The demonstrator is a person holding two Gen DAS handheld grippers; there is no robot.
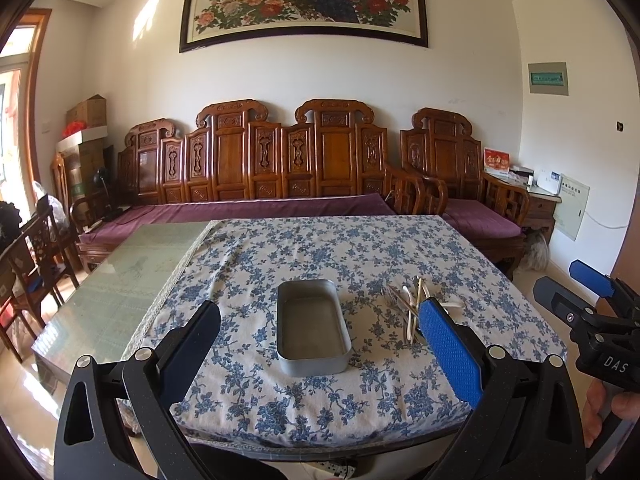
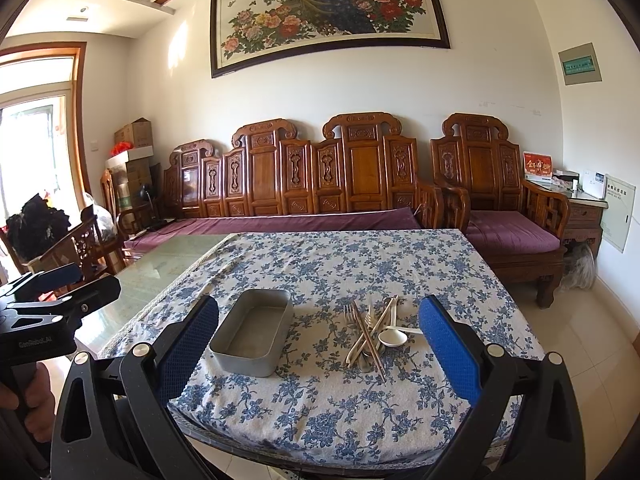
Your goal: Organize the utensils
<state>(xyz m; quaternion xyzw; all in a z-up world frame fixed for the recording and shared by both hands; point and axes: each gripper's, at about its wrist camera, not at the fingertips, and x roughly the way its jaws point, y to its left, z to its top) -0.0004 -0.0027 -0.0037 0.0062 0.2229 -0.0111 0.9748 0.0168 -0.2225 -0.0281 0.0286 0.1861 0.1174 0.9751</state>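
Nothing was sorted yet: the rectangular grey metal tin [image 2: 252,330] stood empty on the blue-flowered tablecloth [image 2: 360,256]. Just right of the tin lay the crossed heap of utensils [image 2: 374,334]: two forks, one white spoon, several chopsticks, exact count unclear. The left gripper [image 1: 320,344] and right gripper [image 2: 320,344] hung spread, holding nothing.

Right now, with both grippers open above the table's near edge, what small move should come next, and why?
Probably lower the right gripper toward the utensil pile. The metal tray sits empty beside it, the pile lies between the right fingers' line of sight, and neither gripper holds anything; the left gripper faces the tray.
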